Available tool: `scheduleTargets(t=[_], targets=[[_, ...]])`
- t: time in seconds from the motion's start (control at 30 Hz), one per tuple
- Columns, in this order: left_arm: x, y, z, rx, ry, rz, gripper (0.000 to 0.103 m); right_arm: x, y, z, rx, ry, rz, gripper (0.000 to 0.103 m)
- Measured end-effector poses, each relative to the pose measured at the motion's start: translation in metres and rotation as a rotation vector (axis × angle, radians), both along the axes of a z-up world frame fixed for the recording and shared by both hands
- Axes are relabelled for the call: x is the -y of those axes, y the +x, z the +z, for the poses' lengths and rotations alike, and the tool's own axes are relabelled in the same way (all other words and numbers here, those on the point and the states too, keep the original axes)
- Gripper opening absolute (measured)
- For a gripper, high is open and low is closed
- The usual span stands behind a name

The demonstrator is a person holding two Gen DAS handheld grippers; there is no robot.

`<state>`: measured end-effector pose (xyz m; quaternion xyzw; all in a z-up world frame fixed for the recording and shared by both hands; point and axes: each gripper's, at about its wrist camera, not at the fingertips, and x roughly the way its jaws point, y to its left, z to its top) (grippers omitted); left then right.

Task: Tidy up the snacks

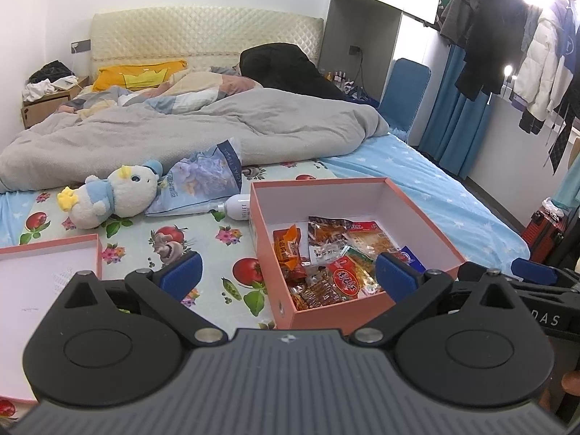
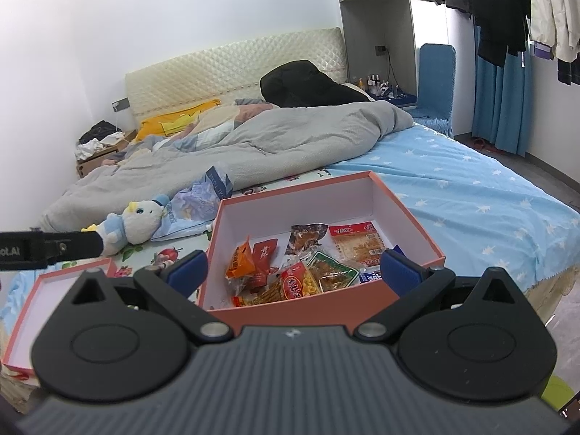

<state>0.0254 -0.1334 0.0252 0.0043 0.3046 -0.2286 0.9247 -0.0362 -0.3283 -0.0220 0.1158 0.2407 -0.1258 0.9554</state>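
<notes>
Pink cardboard box [image 2: 319, 311] held the packeted snacks [image 2: 297, 268]; both hand-held grippers, left [image 1: 286, 275] and right [image 2: 293, 272], gaped empty, likely awaiting lidding.

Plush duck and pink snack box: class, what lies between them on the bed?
In the left wrist view, a crumpled tissue pack and a white bottle lie between the plush duck and the snack box.

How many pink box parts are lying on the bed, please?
2. The deep pink box holding the snack packets lies in the middle. The shallow lid lies open side up to its left, partly behind the gripper.
</notes>
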Motion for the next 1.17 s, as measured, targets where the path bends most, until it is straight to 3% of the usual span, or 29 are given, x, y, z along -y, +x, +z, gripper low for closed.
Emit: scheduleTargets(t=[1.17], targets=[[0.005,-0.003,0.014,0.027,0.016,-0.040,0.103,-0.001,-0.001,0.004,0.008,0.007,-0.004,0.103]])
